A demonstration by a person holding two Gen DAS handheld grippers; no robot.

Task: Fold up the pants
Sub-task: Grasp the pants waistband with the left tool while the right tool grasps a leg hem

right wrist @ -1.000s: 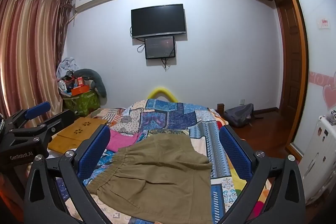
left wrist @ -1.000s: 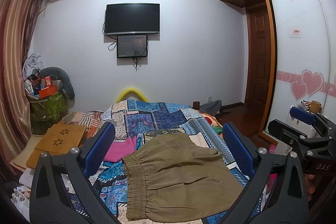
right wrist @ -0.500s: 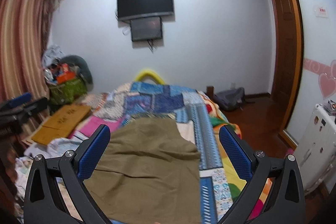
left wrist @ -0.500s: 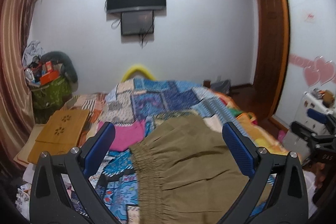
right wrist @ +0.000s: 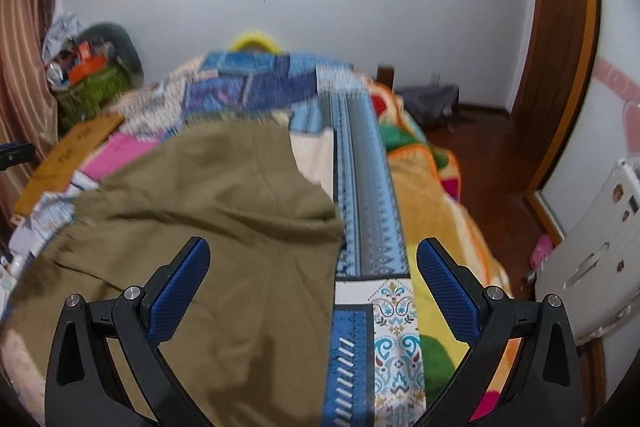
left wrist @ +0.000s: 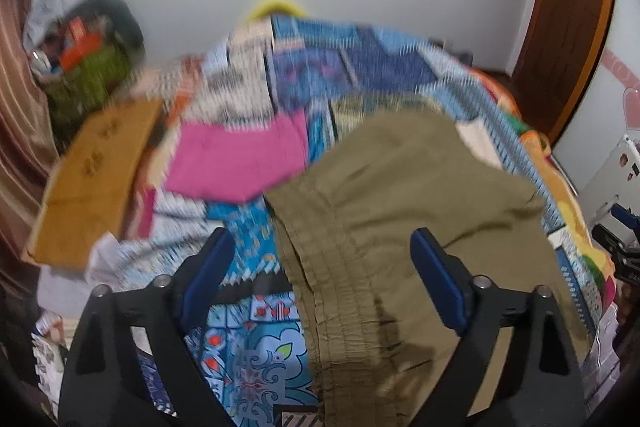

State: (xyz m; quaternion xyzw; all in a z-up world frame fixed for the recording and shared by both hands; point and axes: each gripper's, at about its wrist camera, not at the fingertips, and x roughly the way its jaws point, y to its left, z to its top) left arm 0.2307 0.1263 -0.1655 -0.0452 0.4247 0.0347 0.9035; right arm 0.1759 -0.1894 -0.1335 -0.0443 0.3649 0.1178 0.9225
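- While both views were blurred, the olive pants [left wrist: 404, 211] lay spread flat on the patchwork quilt [right wrist: 364, 211], near the bed's right edge.
- The left gripper [left wrist: 320, 267] hung over the elastic waistband [left wrist: 336, 291], its 2 fingers wide apart, holding nothing.
- The right gripper [right wrist: 312, 279] hung over the pants' right edge, fingers likewise spread and empty.
- A pink cloth [left wrist: 236, 159] lay just beside the pants.
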